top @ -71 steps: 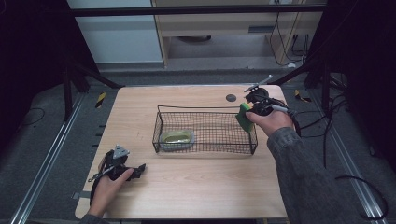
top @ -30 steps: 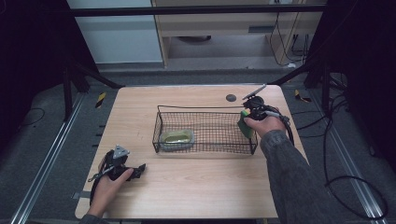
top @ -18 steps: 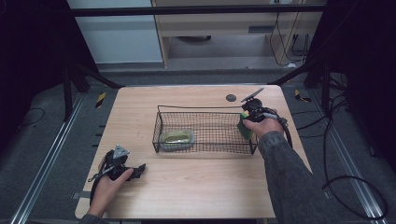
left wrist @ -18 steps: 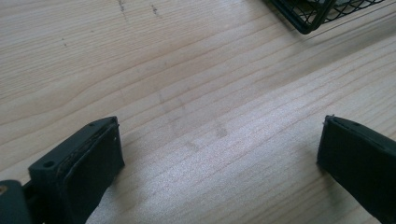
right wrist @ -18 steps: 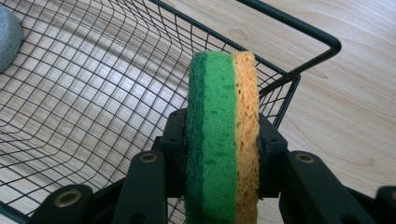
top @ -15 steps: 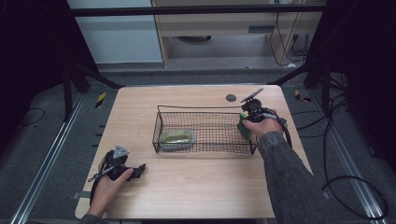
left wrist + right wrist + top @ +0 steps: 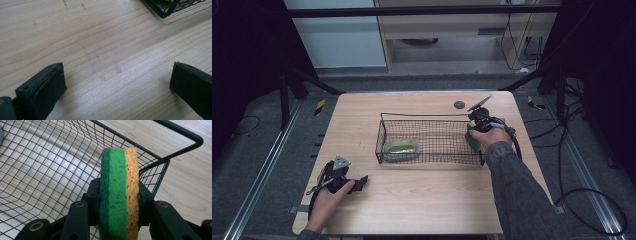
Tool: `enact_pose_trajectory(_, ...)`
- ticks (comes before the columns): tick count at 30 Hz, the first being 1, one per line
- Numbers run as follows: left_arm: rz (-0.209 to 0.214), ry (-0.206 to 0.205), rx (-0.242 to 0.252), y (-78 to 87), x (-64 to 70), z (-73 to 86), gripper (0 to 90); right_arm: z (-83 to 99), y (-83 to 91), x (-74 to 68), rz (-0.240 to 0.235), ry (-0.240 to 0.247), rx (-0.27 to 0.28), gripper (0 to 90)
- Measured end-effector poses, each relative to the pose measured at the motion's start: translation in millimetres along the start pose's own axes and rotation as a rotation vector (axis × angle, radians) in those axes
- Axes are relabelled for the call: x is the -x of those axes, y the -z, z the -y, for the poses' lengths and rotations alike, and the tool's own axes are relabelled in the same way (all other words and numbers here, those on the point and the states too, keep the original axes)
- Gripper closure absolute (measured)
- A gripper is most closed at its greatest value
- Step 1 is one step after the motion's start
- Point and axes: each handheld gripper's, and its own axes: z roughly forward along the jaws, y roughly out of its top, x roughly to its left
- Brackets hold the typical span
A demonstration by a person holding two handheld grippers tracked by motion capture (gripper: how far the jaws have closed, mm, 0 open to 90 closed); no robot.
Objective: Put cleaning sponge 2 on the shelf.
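Right tongs [image 7: 118, 202]: clenched on a green-and-yellow sponge [image 7: 119, 192] held on edge, just inside the wire basket [image 7: 427, 120] at its 3 o'clock end; the right gripper view shows the basket corner close beside the sponge. High view: right forearm reaches in from 5 o'clock; a green dish [image 7: 401, 147] sits at the basket's 9 o'clock end. Left tongs [image 7: 117, 85]: released, jaws wide, resting on bare tabletop [image 7: 432, 195] at 7 o'clock, well apart from the basket.

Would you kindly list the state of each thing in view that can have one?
Sponge: clamped on edge, over the basket's right end.
Right gripper: shut on the sponge.
Left gripper: open, holding nothing, low over the table.
Wire basket: upright, holding a green dish.
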Motion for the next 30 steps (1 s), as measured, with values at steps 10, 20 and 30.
enact_pose_trajectory(10, 0.0, 0.0, 0.0, 0.0, 0.0, 0.0, 0.0, 0.9, -2.5, 1.8, 0.003, -0.005, -0.004, 62.4)
enact_pose_trajectory(20, 0.0, -0.001, 0.0, 0.0, -0.1, 0.0, 0.0, 0.1, 0.2, -0.7, -0.005, -0.006, 0.004, 57.5)
enact_pose_trajectory(30, 0.001, -0.001, 0.0, 0.0, -0.1, 0.0, 0.0, -1.7, 6.2, -7.8, -0.036, -0.008, 0.015, 50.2)
